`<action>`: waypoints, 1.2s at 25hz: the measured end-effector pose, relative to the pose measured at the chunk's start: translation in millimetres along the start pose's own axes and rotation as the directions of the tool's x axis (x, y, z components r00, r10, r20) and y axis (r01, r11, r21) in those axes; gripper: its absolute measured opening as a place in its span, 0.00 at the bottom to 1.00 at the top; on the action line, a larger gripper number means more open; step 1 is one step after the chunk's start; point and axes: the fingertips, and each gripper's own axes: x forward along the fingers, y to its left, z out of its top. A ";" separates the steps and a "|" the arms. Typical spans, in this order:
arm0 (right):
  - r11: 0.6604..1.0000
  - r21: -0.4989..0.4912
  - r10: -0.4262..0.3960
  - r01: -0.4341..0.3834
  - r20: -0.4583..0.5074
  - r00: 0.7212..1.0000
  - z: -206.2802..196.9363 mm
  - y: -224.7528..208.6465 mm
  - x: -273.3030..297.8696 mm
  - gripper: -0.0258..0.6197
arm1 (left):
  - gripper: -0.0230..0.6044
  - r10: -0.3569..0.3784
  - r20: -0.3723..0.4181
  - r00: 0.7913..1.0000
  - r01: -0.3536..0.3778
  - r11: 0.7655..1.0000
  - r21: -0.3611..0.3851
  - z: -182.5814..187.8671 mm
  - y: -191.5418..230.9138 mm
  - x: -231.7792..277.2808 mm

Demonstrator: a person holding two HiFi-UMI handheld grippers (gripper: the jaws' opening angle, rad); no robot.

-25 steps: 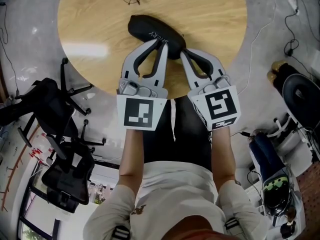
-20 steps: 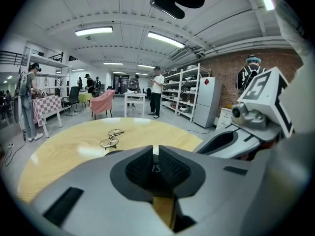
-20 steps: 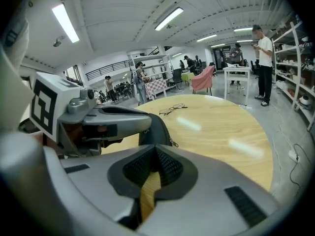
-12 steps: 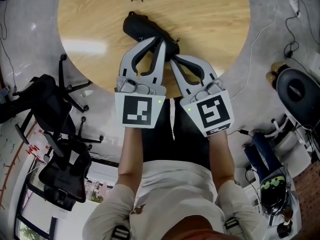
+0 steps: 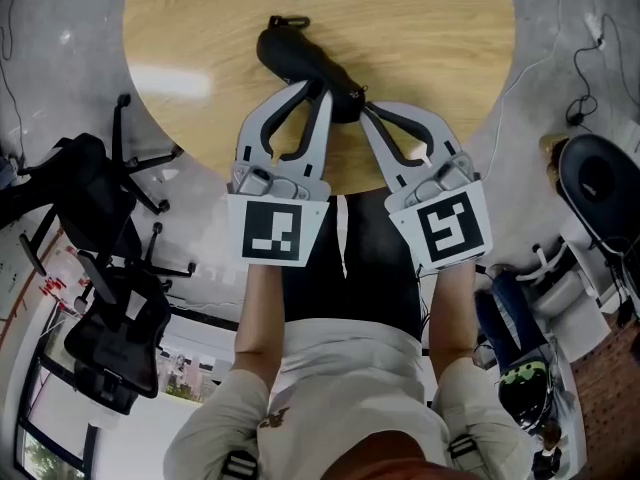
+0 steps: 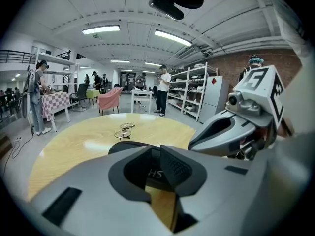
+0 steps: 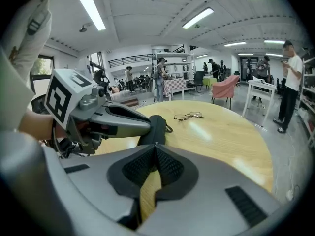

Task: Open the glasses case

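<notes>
— While we look down past our own forearms, what sits nearest us?

— Both tools, side by side at the 6 o'clock edge of the table point(image 5: 430, 48). Our left gripper point(image 5: 325, 90) points toward 12 o'clock. Our right gripper point(image 5: 363, 106) leans toward 11 o'clock, so the two sets of tips nearly meet.

— And how do the jaws stand?

— On the left they have just been opening. We see a narrow gap, and through it the black glasses case point(image 5: 305, 63) with its pale lettering. The pads are off it, so that side is released. On the right the jaws are clenched, tips together right on the near end of the case, and it looks pinched there.

— Where does the case lie?

— On the round wooden top, slanting from 10 o'clock down to 4 o'clock, with its 4 o'clock end at our tips. As far as we can see it is closed. A small loop sticks out at its far end.

— Anything past it?

— A pair of glasses point(image 7: 189, 116) lies on the wood at 12 o'clock of the case, well apart from it. Off the table, black office chairs point(image 5: 100, 268) stand at our 8 o'clock. Farther out we make out shelving, a checked tablecloth and several people standing in the hall.
</notes>
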 end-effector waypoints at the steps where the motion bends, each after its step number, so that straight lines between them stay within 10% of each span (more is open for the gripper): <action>1: 1.000 -0.026 0.007 -0.008 -0.013 1.000 -0.3 -0.9 0.1 0.08 | 0.13 0.005 0.001 1.000 -0.005 1.000 -0.012 -0.4 1.4 -0.2; 6: 0.992 -0.117 0.051 -0.055 -0.038 0.998 2.6 -4.7 4.3 0.08 | 0.26 0.013 -0.001 1.000 -0.013 0.999 -0.044 -1.8 11.4 0.9; 30: 0.960 -0.020 0.278 -0.279 -0.020 0.960 3.8 66.2 49.0 0.08 | 0.25 0.137 -0.012 0.991 -0.137 0.978 -0.156 -10.0 43.2 -12.1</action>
